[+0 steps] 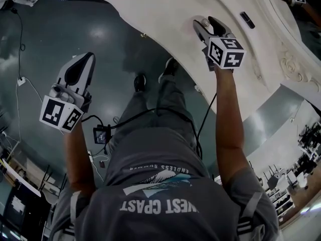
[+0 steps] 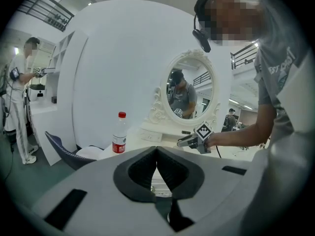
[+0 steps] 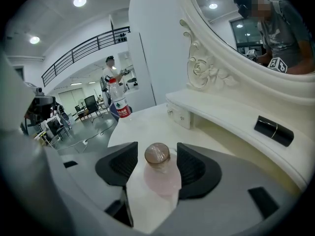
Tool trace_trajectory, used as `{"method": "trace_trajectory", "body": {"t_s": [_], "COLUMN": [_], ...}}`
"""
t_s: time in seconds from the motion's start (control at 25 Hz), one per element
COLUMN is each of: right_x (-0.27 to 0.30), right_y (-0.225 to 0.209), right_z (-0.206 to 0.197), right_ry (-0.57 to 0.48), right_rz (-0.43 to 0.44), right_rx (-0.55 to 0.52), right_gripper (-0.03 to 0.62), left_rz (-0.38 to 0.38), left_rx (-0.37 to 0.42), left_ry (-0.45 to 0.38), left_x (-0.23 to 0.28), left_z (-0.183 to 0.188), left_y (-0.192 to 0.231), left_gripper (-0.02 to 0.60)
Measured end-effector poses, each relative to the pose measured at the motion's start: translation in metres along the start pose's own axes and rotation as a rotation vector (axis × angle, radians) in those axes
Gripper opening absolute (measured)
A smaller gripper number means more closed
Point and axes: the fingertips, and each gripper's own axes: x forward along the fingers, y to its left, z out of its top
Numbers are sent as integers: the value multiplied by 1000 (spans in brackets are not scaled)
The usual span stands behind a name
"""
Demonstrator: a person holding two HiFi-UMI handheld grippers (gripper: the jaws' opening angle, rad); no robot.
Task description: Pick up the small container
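The small container [image 3: 158, 173], a pale pink jar with a brownish round cap, stands on the white vanity table [image 3: 147, 124]. My right gripper [image 3: 157, 151] is open around it, one jaw on each side, and the pads do not press on it. In the head view the right gripper [image 1: 206, 25] reaches over the table's edge, where the container [image 1: 204, 21] shows as a small pale spot. My left gripper [image 1: 82, 63] hangs over the floor away from the table. Its jaws meet at the tips in the left gripper view [image 2: 156, 150], with nothing between them.
A water bottle [image 3: 120, 103] with a red cap stands at the table's far end. A black tube [image 3: 273, 130] lies on the raised shelf under the oval mirror [image 2: 189, 92]. A dark chair [image 2: 64, 151] stands beside the table. Cables [image 1: 22, 79] run across the floor.
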Motion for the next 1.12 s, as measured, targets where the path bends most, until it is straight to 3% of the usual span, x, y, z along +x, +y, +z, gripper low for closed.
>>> {"method": "trace_trajectory", "body": {"t_s": [0.2,0.72,1.12], "right_x": [9,18,-11], "right_y": [-1,-9,-11], "right_z": [-4,-7,-3], "right_ry": [3,9,-14], "right_rz": [-13,-92,-147], "right_rx": [-10,-100,-64], "right_gripper": [262,161,153], "left_rz": [13,25,30], "left_rx": [-9,-4,19], "left_ry": [7,-17,-61], "left_x": [-2,-5,-24], "left_z": [-6,-4,14], "left_y": [2,4,7], "left_gripper": [17,17,17]}}
